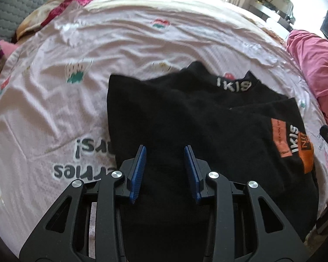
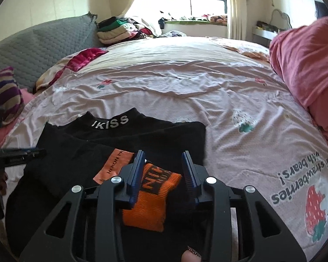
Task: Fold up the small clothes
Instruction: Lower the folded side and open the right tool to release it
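Nearest in the right wrist view, the right gripper [image 2: 163, 168] stands with its jaws apart over the orange ribbed cuff [image 2: 152, 200] of the black garment [image 2: 76, 159]; the blue pads [image 2: 137, 170] flank the cuff without pressing it, so it looks released. In the left wrist view, the left gripper [image 1: 165, 166] likewise hangs unclenched over plain black cloth, nothing pinched between its pads.

The garment lies by the near edge of the bed [image 2: 185, 76], already doubled: a folded-in layer with an orange label [image 2: 113, 167] sits on top, and the lettered collar [image 2: 110, 121] points toward the far edge.

The step in hand seems to be the end of one fold, the sleeve just laid down. The next move probably calls for both grippers to take the near hem and carry it toward the collar, pinching all layers so they don't slip.

Farther off, a pink blanket [image 2: 306, 65] lies at the right edge.
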### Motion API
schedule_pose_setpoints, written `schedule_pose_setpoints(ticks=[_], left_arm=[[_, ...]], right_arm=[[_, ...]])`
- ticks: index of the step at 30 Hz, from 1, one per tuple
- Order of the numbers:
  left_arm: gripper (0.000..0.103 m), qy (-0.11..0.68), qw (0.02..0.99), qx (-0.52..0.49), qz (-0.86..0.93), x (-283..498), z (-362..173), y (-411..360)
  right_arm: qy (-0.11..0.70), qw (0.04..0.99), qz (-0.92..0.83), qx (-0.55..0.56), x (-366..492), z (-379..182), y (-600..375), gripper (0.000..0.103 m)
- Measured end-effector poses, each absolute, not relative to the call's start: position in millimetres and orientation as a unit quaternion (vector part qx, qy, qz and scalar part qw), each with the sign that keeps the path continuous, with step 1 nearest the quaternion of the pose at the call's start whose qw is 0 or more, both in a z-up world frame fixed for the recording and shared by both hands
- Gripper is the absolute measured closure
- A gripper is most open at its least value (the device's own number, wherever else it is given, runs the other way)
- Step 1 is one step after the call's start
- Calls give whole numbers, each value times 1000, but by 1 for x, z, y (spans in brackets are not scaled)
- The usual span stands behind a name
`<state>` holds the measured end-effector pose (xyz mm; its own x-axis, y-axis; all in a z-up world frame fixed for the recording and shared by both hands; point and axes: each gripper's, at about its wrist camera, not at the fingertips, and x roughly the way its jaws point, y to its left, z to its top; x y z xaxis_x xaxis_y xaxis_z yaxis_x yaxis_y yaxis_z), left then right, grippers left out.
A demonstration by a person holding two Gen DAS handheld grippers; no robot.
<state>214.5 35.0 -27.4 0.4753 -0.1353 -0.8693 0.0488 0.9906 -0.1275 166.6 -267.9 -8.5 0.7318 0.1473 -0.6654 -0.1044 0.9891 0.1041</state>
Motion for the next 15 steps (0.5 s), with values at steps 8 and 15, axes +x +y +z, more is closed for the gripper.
schedule_pose_setpoints(ticks=[8,15], left_arm=[[74,518,854,-16,-53,208,-37,33],[74,516,854,-25,-60,206,-37,38]], right_arm=[[385,915,121,-18,156,-19,-236,68],[456,880,129,-33,162,-54,-224,54]])
